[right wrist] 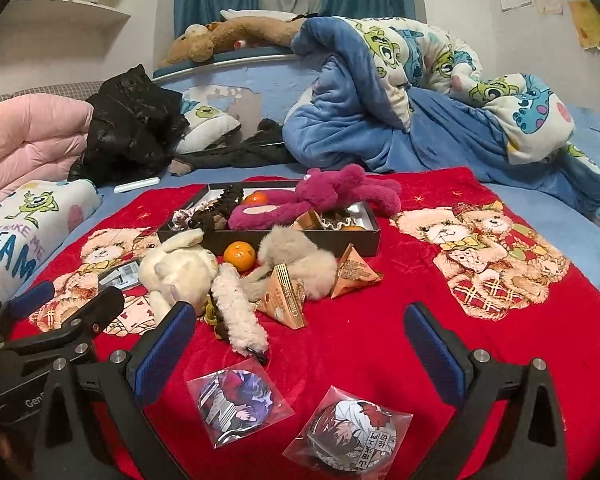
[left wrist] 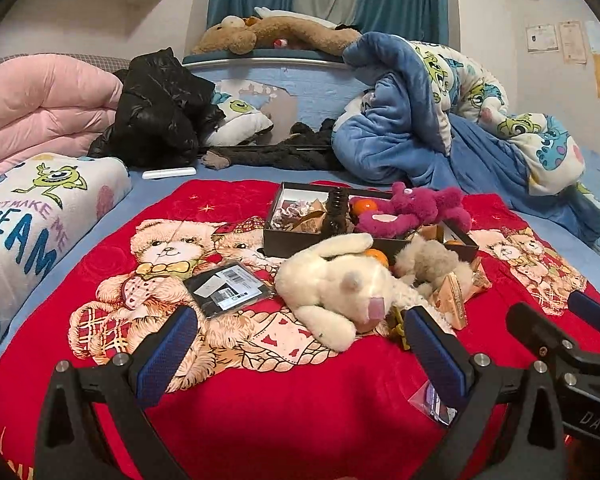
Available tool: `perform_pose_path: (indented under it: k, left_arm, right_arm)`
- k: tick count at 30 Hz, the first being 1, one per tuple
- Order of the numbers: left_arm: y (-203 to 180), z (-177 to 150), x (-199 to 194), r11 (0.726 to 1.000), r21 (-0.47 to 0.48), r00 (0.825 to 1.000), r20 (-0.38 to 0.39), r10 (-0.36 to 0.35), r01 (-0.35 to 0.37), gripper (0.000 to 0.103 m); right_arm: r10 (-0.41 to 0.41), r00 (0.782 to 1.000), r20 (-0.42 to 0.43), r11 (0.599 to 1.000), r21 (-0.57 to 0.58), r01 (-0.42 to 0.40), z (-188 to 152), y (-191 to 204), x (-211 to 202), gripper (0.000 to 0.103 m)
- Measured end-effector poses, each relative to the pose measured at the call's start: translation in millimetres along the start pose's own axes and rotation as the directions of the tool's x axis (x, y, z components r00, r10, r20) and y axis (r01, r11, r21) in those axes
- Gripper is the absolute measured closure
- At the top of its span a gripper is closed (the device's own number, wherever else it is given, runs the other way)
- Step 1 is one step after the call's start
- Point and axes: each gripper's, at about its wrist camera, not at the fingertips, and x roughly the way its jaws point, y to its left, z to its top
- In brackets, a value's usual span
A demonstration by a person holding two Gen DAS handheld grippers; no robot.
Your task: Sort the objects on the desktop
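right wrist view puts the right gripper (right wrist: 300, 344) lowest, its blue-padded jaws spread wide and holding nothing, hovering over the red blanket (right wrist: 380, 340) on the near side of the dark box (right wrist: 300, 240). two bagged badges (right wrist: 244, 404) lie right under it, the loose things farthest from the box on the near side, so they look like the easiest next pick. left wrist view shows the left gripper (left wrist: 300, 344) likewise released and empty, with the cream plush (left wrist: 340, 284) just beyond its pads. both tools hang back, probably so the whole pile stays in sight before a choice is made. nearer the box, a fuzzy strap (right wrist: 238, 312) trails from that plush, two triangular snack packets (right wrist: 288, 300) lean against a beige fur piece (right wrist: 296, 260), and an orange (right wrist: 239, 256) sits just in front of the box wall. left of the box lies a flat dark packet (left wrist: 230, 288) with labels. the box acts as the collecting place: a magenta plush (right wrist: 320, 200) sprawls over its rim, with another orange and small items inside. beyond the box, a blue duvet (right wrist: 360, 120) and a black jacket (right wrist: 132, 120) are heaped, apart from the sorting.
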Motion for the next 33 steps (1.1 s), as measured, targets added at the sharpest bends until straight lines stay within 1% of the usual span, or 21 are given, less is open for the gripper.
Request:
perform_pose_path:
  k: [6, 10, 13, 21, 33]
  left_arm:
    - [-0.6, -0.1, -0.5, 1.000, 0.009, 1.000, 0.000, 0.001, -0.001, 0.000]
    - [-2.7, 0.0, 0.7, 0.999, 0.038, 1.000, -0.007, 0.004, -0.003, 0.000]
    - [-3.6, 0.3, 0.8, 0.998, 0.054, 1.000, -0.010, -0.008, 0.009, 0.000]
    - [-8.2, -0.6, 0.5, 0.996, 0.088, 1.000, -0.006, -0.021, 0.021, 0.000]
    - [-8.2, -2.0, 1.4, 0.996, 0.092, 1.000, -0.004, -0.009, 0.010, 0.000]
  right_arm:
    - [0.005, 1.000, 0.003, 1.000, -0.003, -0.005, 0.1, 0.6, -1.0, 0.000]
    - [0.001, 1.000, 0.000, 1.000, -0.010, -0.001, -0.1, 1.5, -1.0, 0.000]
    - [-0.012, 1.000, 0.001, 1.000, -0.020, 0.012, -0.2, 1.5, -1.1, 0.000]
    - [0.000, 1.000, 0.000, 1.000, -0.012, 0.000, 0.3, -5.5, -1.3, 0.000]
    - [-0.005, 1.000, -0.004, 1.000, -0.014, 0.005, 0.1, -7.3, -1.1, 0.000]
